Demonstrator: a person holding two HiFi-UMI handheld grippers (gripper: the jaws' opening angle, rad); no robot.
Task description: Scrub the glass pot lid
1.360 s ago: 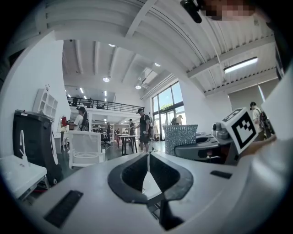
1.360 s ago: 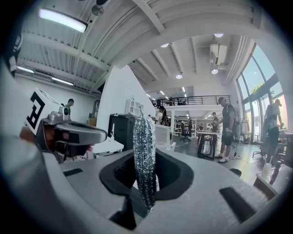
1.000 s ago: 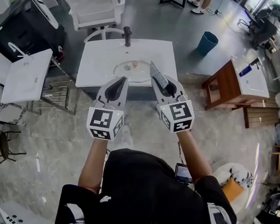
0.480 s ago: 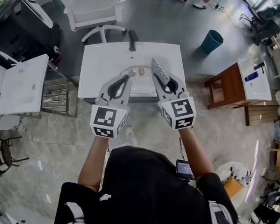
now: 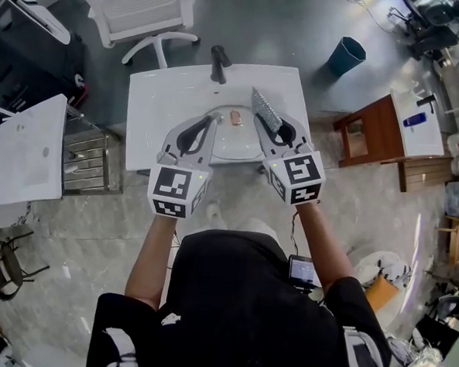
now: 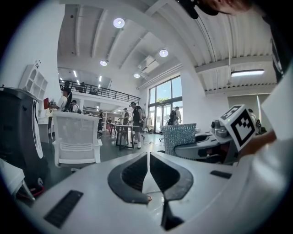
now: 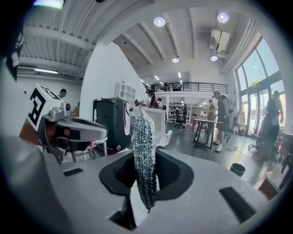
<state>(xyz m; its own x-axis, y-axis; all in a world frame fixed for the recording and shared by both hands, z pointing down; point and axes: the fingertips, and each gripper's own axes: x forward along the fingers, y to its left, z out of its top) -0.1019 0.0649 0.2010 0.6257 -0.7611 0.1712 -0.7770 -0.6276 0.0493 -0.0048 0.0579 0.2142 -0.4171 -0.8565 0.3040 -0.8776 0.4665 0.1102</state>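
Glass lid: The round, clear glass pot lid [image 5: 235,124] with a small brown knob is seen lying in the bowl of the sink. It is partly hidden under the two grippers. It is not held by anything.
Sink: The lid is carried by the white sink top [image 5: 162,90], with the black tap [image 5: 220,61] just behind the bowl.
Scrub pad: The flat, silver, sparkly scrub pad [image 5: 265,110] is held up on its edge, over the right side of the bowl. No touch with the lid can be seen.
Right gripper: The right gripper [image 5: 276,126] is clamped on the bottom part of the pad. Most of the pad is left sticking out past the jaws.
Left gripper: The left gripper [image 5: 210,122] is closed tight, and nothing is held in it. It is placed over the left side of the bowl.
Lid risk: The lid is likely to be pushed around or spun if it is rubbed while it lies loose. Glass is slippery, so it could be knocked on the hard sink and chipped.
Pad risk: The pad could be bent over or pulled out of the jaws if it is pressed down hard, because only a small part is gripped.
Left gripper risk: The lid cannot be steadied by closed jaws. If they are pushed on the glass, a slip is likely.
Knob risk: The pad could be caught on the knob.
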